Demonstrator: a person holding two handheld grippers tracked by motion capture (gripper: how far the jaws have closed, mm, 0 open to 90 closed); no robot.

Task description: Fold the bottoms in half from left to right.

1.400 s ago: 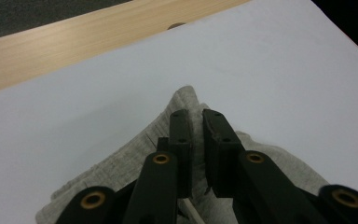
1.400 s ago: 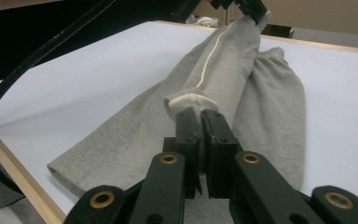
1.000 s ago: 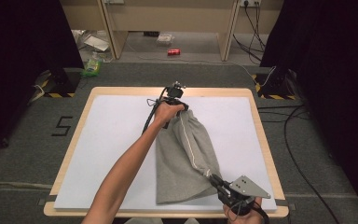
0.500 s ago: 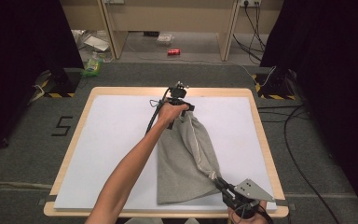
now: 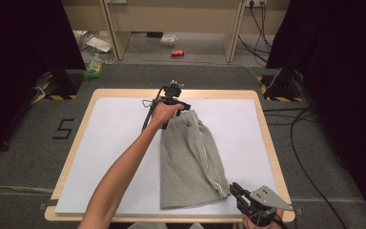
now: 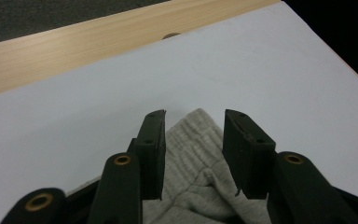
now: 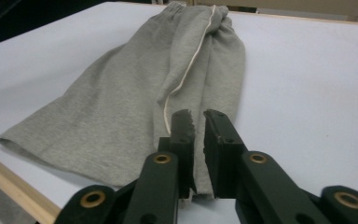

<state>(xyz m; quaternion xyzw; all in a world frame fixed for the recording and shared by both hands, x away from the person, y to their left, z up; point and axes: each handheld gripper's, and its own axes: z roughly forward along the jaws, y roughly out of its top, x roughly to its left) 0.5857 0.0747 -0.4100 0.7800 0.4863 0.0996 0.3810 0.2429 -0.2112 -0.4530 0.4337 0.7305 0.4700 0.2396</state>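
Note:
Grey shorts (image 5: 188, 157) with a white side stripe lie folded lengthwise on the white mat (image 5: 114, 143), waistband at the far end. My left gripper (image 5: 185, 107) is at the waistband and stands open. In the left gripper view its jaws (image 6: 193, 114) sit either side of the ribbed waistband (image 6: 196, 144) without pinching it. My right gripper (image 5: 232, 187) is at the near right hem corner. In the right gripper view it (image 7: 198, 114) is nearly closed over the shorts (image 7: 121, 93), with the hem and stripe caught deep between the jaws.
The mat covers a wooden table whose edge (image 5: 171, 91) runs close behind the left gripper. That gripper's black cable (image 5: 147, 114) loops over the mat beside the hand. On the floor beyond lie a red can (image 5: 177, 53) and cables (image 5: 295, 133).
The left gripper has let go of the waistband, which now lies on the mat. The right gripper has drawn the hem corner slightly to the right, and the shorts lie flatter.

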